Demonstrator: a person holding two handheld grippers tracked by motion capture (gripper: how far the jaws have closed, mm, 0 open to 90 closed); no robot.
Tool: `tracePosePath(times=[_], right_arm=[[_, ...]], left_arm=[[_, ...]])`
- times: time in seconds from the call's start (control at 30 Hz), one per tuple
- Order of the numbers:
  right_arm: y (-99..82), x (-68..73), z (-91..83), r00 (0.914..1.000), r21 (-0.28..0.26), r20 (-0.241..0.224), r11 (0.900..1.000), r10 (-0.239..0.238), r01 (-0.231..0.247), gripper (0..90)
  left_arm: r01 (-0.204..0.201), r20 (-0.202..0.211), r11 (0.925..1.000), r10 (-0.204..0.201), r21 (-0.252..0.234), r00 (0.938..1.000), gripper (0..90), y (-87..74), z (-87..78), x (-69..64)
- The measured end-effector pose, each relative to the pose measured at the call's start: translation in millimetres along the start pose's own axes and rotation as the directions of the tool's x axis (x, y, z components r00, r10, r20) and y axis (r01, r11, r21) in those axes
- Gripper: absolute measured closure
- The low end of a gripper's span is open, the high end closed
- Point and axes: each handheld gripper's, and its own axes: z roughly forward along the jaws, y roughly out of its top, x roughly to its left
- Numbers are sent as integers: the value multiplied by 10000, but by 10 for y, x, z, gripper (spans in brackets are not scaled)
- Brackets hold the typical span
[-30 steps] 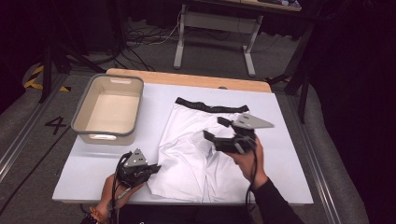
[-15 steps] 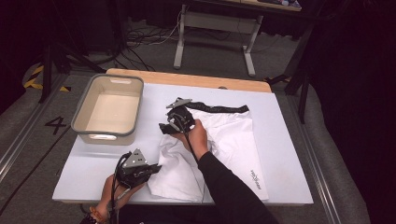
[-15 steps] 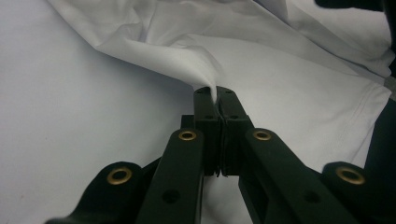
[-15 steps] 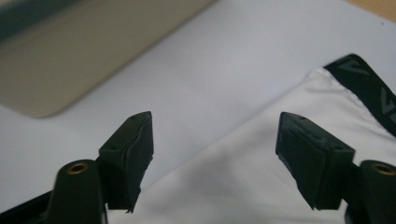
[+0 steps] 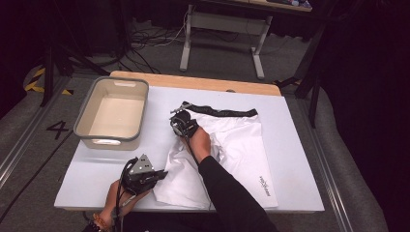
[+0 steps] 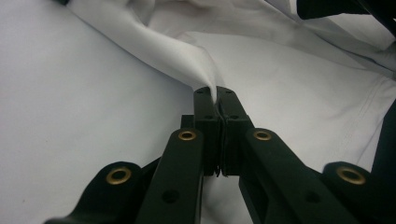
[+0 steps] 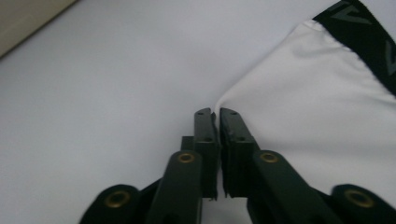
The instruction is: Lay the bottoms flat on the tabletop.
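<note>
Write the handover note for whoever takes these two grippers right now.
Left gripper: shut on a pinch of the white shorts at their near left corner.
Right gripper: jaws have just been closing; now shut on the shorts' left edge, just below the black waistband.
Shorts lie on the white table, partly folded over, rumpled in the middle. Grey bin stands at far left, nothing in it.
Done: both edges gripped.
Left, likely: finish the fold, smooth it; perhaps bin it.

Left hand-held gripper (image 5: 159,174) low by the person, jaws clamped, right hand-held gripper (image 5: 180,121) reached forward across, jaws just closed
</note>
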Motion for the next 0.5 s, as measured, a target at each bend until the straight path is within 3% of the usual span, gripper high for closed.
tracePosePath(times=[0.07,0.17,0.23,0.3,0.5], right_arm=[[13,-18,-24,9998,-1,-138,9999,107,-107,883],[44,-88,-144,9985,-472,-395,9981,378,-397,885],[79,-136,-259,9989,-767,-393,9966,273,-303,886],[115,-218,-420,9990,-1148,-369,9930,237,-278,887],[125,-583,-865,9954,-2101,-706,9746,640,-776,886]], left_arm=[[-37,-2,10000,37,-73,10000,888,9,-19,-1],[-203,66,9996,204,-212,9998,888,50,-32,-21],[-346,129,9987,351,-367,9993,888,113,-41,-33],[-351,385,9965,381,-765,9985,888,228,-48,-48],[-1109,866,9838,1238,-1411,9885,887,648,9,-205]])
